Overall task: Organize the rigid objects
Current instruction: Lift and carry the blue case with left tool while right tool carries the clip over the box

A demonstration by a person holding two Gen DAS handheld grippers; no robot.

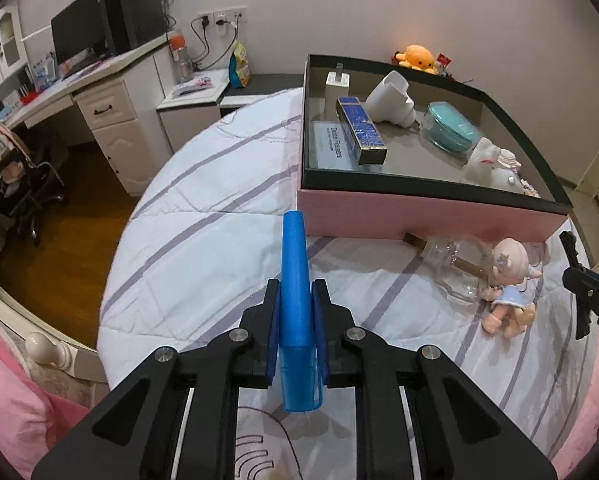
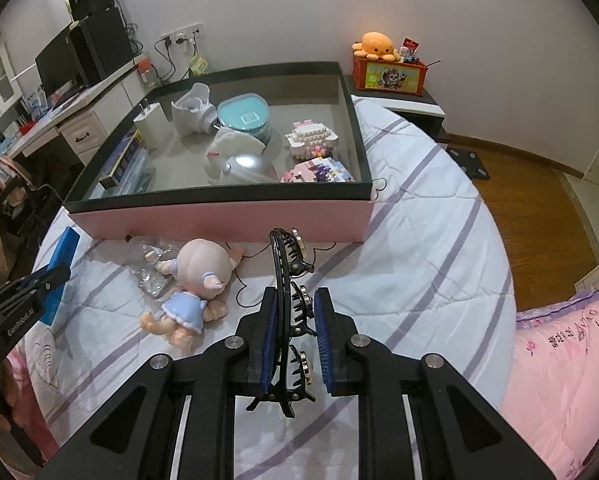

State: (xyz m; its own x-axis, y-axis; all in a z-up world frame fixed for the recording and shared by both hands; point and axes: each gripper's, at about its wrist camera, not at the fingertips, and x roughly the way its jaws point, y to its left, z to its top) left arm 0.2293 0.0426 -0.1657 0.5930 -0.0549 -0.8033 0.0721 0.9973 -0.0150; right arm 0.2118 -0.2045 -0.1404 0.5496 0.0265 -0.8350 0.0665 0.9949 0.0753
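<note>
Left tool clamps blue case; right tool clamps black hair clip. Pink box at 12 o'clock on bed.

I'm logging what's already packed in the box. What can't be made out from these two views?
- Left wrist view: label card on the box floor, half covered by the blue carton.
- Left wrist view: clear packet, contents indistinct, partly behind the doll.
- Right wrist view: items along the box's left wall, too blurred.
</note>
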